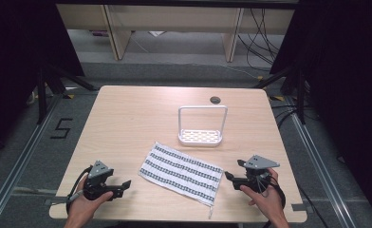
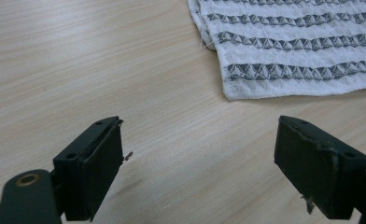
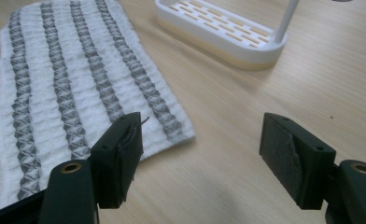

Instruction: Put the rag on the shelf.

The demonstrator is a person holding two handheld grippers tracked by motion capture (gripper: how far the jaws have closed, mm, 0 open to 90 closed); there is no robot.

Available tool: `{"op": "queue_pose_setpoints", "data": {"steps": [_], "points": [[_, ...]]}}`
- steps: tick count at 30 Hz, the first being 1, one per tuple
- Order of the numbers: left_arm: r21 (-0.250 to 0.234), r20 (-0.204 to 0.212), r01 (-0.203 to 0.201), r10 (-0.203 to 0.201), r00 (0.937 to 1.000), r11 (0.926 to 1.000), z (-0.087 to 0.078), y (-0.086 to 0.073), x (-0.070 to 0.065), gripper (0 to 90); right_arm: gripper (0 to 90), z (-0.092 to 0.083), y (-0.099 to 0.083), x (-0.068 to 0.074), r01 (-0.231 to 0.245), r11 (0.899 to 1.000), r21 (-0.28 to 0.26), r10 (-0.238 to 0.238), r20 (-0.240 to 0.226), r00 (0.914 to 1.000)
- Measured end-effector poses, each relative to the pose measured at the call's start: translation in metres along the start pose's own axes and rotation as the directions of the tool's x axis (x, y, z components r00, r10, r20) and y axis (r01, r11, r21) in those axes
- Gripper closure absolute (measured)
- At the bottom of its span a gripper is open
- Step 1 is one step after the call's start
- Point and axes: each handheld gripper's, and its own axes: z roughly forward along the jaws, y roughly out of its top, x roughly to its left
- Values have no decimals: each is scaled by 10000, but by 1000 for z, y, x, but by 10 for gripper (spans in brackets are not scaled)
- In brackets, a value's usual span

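light wood table [image 1: 127, 118]: striped white cloth [image 1: 181, 172] flat near front edge, white rack [image 1: 200, 137] behind it.

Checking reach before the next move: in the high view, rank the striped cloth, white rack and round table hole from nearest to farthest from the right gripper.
1. Striped cloth, just left of the right gripper.
2. White rack, behind the cloth.
3. Table hole, near the far edge.

cloth [image 1: 181, 173]: 1 | rack [image 1: 200, 137]: 1 | table [image 1: 127, 118]: 1 | grippers: 2
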Motion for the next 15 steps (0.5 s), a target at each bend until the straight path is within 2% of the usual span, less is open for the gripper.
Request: {"op": "queue_pose_setpoints", "data": {"steps": [1,3,5,7,9,11,15], "points": [[7,-1,43,-43,10000,10000,0,0,0,150,312,2,2,-2,396,9990,-198,-396,18,9992],[-47,-8,39,-39,10000,10000,1,0,0,151,314,5,8,3,426,9990,-113,-428,-142,9990],[45,-121,10,-9,9999,10000,1,3,-3,151,317,9,17,6,750,9970,-214,-756,-248,9968],[-60,-134,61,-62,9999,10000,2,3,-6,150,319,11,22,8,785,9967,-194,-792,-382,9961],[-5,-91,-175,175,9998,9998,4,6,-10,151,322,20,36,16,1158,9930,-237,-1170,-625,9912],[-121,-79,-114,113,9999,9999,6,7,-12,151,322,24,40,18,1270,9917,-199,-1282,-754,9889],[31,-151,-82,82,9999,10000,8,13,-15,151,333,41,58,31,1608,9870,-15,-1598,-1190,9799]]}}
